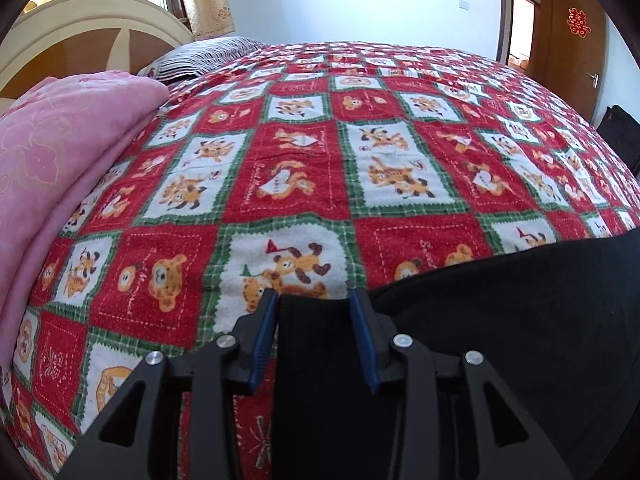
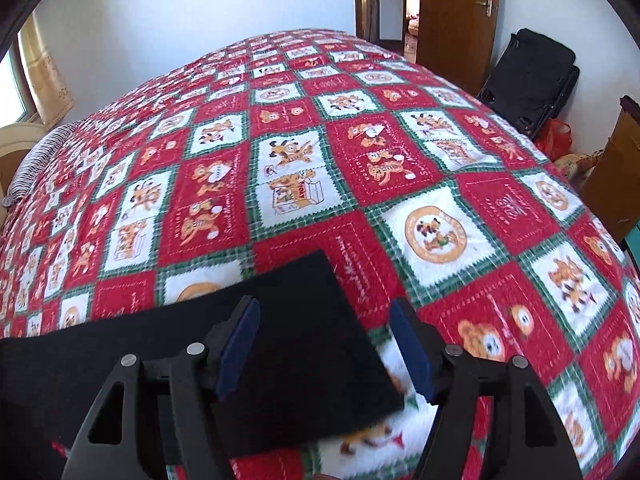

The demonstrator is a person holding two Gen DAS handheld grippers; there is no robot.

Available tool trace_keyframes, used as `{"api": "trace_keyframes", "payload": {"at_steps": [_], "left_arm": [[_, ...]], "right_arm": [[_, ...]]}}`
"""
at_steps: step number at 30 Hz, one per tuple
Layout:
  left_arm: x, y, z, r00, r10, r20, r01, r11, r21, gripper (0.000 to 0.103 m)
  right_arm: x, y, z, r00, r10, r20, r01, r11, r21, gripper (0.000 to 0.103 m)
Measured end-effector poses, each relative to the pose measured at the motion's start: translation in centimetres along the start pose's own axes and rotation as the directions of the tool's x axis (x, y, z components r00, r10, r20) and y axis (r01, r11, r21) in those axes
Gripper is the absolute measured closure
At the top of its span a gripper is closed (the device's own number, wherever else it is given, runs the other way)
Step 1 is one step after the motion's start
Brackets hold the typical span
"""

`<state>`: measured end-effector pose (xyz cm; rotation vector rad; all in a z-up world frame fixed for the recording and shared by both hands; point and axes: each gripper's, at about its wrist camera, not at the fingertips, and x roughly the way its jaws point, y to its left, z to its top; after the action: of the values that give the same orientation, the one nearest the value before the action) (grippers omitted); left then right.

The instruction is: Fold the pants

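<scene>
Now spread flat on the bed point(image 1: 304, 184): black pants point(image 1: 520, 320), laid out ready for folding. Left gripper point(image 1: 316, 300) with fingers apart astride one pants edge; right gripper point(image 2: 324, 310) likewise spread over the pants' corner, probably poised to pinch.

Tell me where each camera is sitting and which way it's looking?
Left wrist view: sits on the left gripper, looking forward over the bed; its own two fingers show, open around an edge of the black pants, with a pink blanket on the left.
Right wrist view: sits on the right gripper, looking across the bed toward the door; its fingers show, open over a corner of the pants.
Both share the pants, the red bear bedspread and the striped pillow.
</scene>
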<state>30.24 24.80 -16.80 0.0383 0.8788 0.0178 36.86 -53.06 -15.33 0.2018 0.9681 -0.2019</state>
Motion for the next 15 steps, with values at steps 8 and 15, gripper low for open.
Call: {"api": "trace_keyframes", "payload": {"at_steps": [8, 15], "left_arm": [[0.2, 0.5, 0.4, 0.998, -0.057, -0.011, 0.057, 0.998, -0.007, 0.073], [-0.2, 0.1, 0.6, 0.997, -0.071, 0.02, 0.071, 0.997, 0.025, 0.089]], "right_arm": [[3.9, 0.1, 1.4, 0.996, 0.057, -0.062, -0.058, 0.998, -0.008, 0.034], [2.7, 0.4, 1.3, 0.995, 0.091, -0.034, -0.093, 0.994, -0.058, 0.095]]}}
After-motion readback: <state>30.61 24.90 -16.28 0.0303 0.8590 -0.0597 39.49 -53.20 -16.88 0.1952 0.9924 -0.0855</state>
